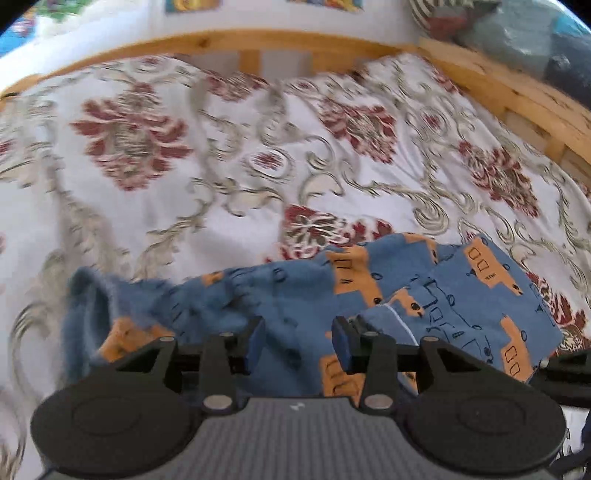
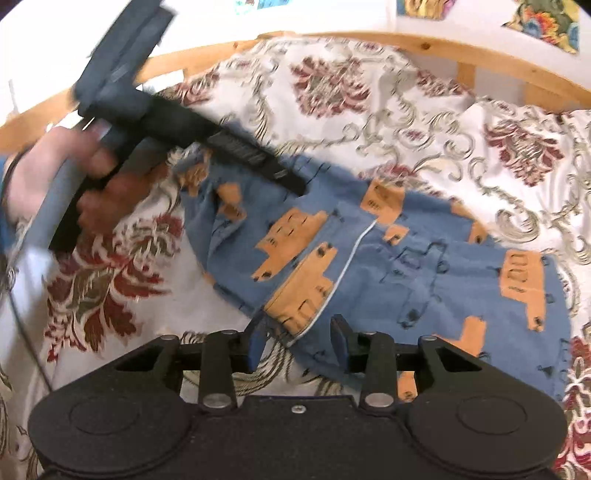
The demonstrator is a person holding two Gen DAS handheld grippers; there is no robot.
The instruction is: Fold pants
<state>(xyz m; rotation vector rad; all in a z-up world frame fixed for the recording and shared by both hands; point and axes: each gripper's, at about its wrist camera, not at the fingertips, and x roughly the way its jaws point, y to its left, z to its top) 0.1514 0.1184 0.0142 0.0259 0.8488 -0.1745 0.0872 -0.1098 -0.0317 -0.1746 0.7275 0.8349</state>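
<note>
On the floral bedspread [image 1: 184,184], the pants [image 2: 424,266] are spread ahead of the left gripper [image 1: 298,343] and right gripper [image 2: 297,341], both parted and empty, for folding.

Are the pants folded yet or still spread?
Partly folded: the pants lie doubled and rumpled on the bedspread, one layer's white-stitched edge overlapping another. Not neat yet.

Bedspread [image 1: 229,177], white with red flowers and grey-green scrolls, rumpled. Wooden bed rail [image 1: 280,40] along the far edge. Colourful pictures [image 2: 543,14] on the white wall behind. Striped cushion [image 1: 439,14], upper right corner.
</note>
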